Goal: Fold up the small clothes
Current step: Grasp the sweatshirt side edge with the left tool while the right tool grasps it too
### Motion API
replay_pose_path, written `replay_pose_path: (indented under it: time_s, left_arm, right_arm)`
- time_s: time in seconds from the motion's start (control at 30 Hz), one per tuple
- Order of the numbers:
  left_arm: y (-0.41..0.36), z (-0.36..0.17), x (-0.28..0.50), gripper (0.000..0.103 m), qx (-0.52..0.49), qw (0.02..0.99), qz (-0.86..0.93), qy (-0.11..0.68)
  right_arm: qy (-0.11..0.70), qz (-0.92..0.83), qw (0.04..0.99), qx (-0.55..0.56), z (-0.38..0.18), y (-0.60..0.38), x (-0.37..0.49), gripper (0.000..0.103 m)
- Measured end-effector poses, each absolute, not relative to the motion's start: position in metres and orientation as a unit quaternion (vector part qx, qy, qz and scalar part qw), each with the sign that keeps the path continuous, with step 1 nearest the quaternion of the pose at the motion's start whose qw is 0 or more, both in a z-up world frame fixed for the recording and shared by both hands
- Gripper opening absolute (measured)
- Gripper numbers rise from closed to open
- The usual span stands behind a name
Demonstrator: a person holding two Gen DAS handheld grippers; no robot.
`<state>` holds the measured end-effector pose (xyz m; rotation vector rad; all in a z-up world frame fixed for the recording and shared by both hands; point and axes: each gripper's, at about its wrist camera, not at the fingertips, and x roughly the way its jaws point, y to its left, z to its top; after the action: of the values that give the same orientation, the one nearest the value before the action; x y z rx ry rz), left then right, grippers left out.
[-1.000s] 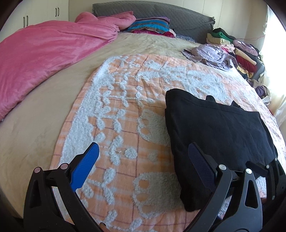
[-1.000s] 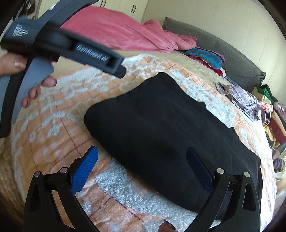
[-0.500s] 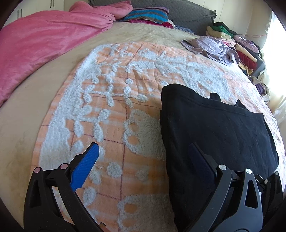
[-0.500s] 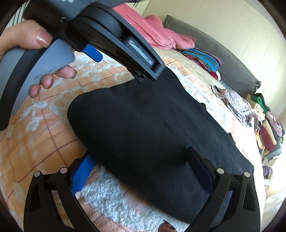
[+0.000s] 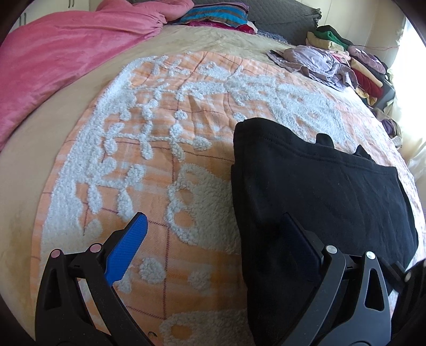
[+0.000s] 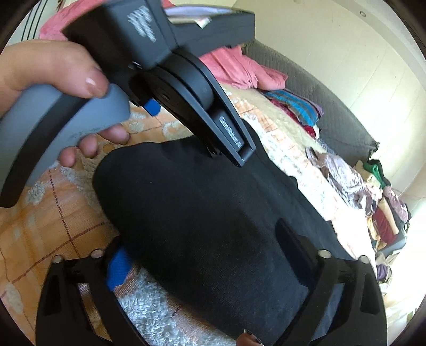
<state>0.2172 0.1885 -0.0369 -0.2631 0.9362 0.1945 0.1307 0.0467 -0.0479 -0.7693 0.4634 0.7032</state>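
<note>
A black garment (image 5: pixel 319 199) lies folded flat on the orange and white tufted blanket (image 5: pixel 165 165). My left gripper (image 5: pixel 213 239) hangs open just above the garment's left edge. Its blue left pad is over the blanket and its right pad over the black cloth. In the right wrist view a hand (image 6: pixel 53 69) holds that gripper's grey handle (image 6: pixel 66 119) above the garment (image 6: pixel 213 207). My right gripper (image 6: pixel 205 258) straddles the garment's near corner and its jaws are closing. The cloth lies between them, the left pad tucked at its edge. No pad visibly presses.
A pink duvet (image 5: pixel 66 61) covers the bed's far left, with striped pillows (image 5: pixel 218 16) at the grey headboard (image 6: pixel 340 117). A crumpled lilac garment (image 5: pixel 314 61) and stacks of folded clothes (image 5: pixel 359 66) sit along the bed's far right edge.
The left gripper has moved forward and down over the garment's left edge, now filling the upper left of the right wrist view. The right gripper's left pad now sits at the cloth's edge.
</note>
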Motion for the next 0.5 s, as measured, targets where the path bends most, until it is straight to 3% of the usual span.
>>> replay_pose_path:
  time_s: [0.07, 0.13, 0.2, 0.5]
  left_arm:
    - [0.189, -0.038, 0.221, 0.093, -0.136, 0.877, 0.087, 0.452]
    - [0.190, -0.041, 0.224, 0.093, -0.147, 0.874, 0.078, 0.457]
    - [0.190, -0.042, 0.226, 0.093, -0.155, 0.872, 0.075, 0.459]
    - [0.181, -0.038, 0.235, 0.093, -0.187, 0.868, 0.047, 0.458]
  right_arm:
    - [0.225, 0.344, 0.841, -0.353, -0.046, 0.044, 0.132, 0.069]
    - [0.232, 0.350, 0.841, -0.341, -0.044, 0.041, 0.135, 0.051]
    - [0.237, 0.355, 0.845, -0.323, -0.039, 0.036, 0.139, 0.025]
    - [0.265, 0.386, 0.856, -0.221, -0.015, 0.012, 0.155, 0.018]
